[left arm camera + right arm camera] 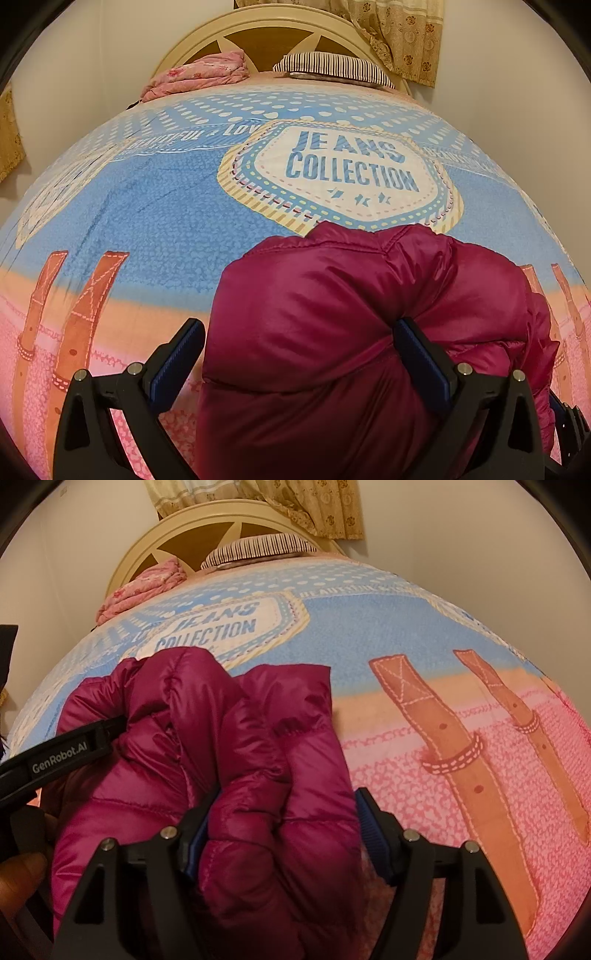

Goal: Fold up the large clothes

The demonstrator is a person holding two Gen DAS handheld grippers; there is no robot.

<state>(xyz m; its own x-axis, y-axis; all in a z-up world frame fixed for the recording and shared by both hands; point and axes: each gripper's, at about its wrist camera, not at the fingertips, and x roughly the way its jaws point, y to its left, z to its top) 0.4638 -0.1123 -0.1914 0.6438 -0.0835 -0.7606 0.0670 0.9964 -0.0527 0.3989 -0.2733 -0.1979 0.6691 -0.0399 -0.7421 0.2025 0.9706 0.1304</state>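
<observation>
Fingers [188,354] of the left gripper [301,354] are spread around the magenta puffer jacket [332,314] on the bed [147,206]; the right gripper [286,830] is held spread around a fold

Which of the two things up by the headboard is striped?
The flat pillow, right of the crumpled pink floral quilt, carries dark and white stripes.

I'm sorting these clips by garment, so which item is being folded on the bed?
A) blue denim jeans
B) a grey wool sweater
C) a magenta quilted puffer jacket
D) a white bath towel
C: a shiny magenta puffer jacket with stitched quilting lies bunched on the printed bedspread.
</observation>
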